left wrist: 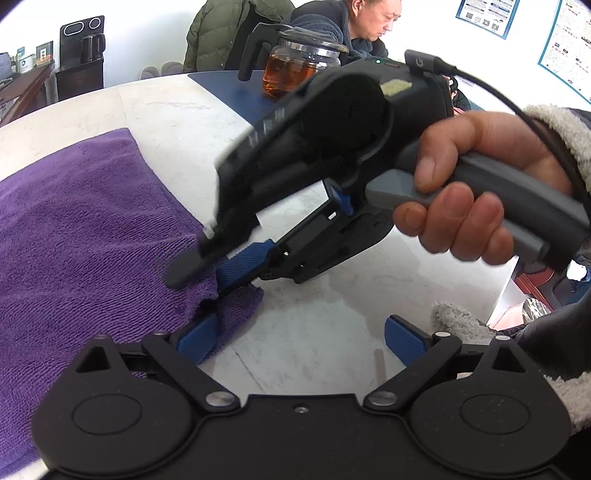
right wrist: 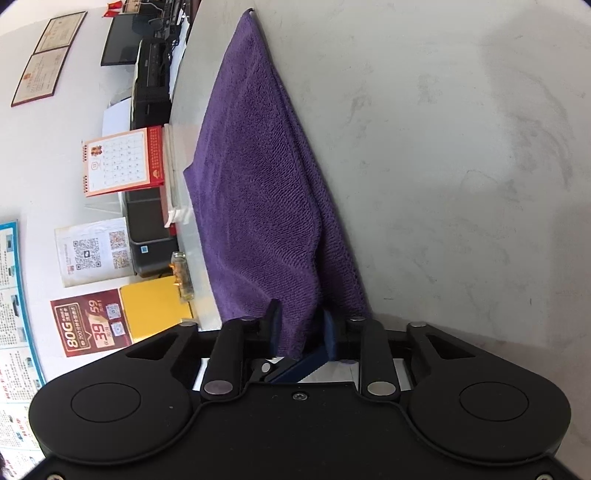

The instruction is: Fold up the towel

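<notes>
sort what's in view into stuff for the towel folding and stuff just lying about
For the job:
- purple towel
- right tool, shut on a towel corner
- left tool, open, near that corner

Lying about:
- glass teapot
- blue mat under it
- desk calendar
- table

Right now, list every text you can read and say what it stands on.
"80G", "39", "59": red poster on the wall.
"11": orange wall calendar, in its logo.
Too small or blurred to read: framed certificates, QR-code sheet, blue-edged wall posters.
</notes>
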`<control>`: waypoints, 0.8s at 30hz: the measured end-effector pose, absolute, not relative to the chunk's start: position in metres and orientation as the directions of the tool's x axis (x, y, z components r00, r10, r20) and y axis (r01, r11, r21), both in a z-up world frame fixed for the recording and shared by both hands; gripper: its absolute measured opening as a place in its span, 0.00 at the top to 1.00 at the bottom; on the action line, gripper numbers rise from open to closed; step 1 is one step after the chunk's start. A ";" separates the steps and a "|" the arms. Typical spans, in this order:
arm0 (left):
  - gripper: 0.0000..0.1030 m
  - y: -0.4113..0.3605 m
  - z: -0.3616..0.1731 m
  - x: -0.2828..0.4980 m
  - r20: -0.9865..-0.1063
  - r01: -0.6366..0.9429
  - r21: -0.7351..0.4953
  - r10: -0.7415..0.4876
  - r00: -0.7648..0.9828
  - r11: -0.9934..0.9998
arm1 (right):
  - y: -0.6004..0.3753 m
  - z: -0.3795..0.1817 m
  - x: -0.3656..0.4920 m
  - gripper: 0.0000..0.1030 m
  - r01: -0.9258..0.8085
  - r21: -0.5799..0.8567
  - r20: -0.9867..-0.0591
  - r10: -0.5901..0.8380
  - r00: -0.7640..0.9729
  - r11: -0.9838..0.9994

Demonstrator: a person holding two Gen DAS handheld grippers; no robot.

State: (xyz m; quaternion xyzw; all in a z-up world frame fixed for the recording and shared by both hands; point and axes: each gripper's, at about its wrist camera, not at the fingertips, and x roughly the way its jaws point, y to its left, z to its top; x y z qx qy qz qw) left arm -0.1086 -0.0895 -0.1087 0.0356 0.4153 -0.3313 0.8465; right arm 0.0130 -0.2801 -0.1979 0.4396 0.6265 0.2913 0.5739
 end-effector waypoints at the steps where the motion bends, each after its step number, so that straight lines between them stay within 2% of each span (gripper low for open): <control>1: 0.06 -0.089 -0.109 -0.109 -0.726 0.591 -0.215 -0.532 0.436 0.778 | -0.280 -0.198 0.012 0.96 0.207 0.870 -0.466 0.884 0.047 0.448; 6: 0.06 -0.091 -0.108 -0.108 -0.725 0.593 -0.215 -0.534 0.436 0.776 | -0.288 -0.206 0.005 0.99 0.238 0.902 -0.388 0.918 0.080 0.360; 10: 0.06 -0.090 -0.108 -0.108 -0.724 0.596 -0.218 -0.537 0.432 0.773 | -0.295 -0.203 0.006 0.99 0.240 0.914 -0.360 0.927 0.108 0.327; 24: 0.06 -0.088 -0.107 -0.107 -0.722 0.595 -0.227 -0.543 0.428 0.771 | -0.310 -0.200 0.009 0.99 0.250 0.919 -0.344 0.929 0.138 0.304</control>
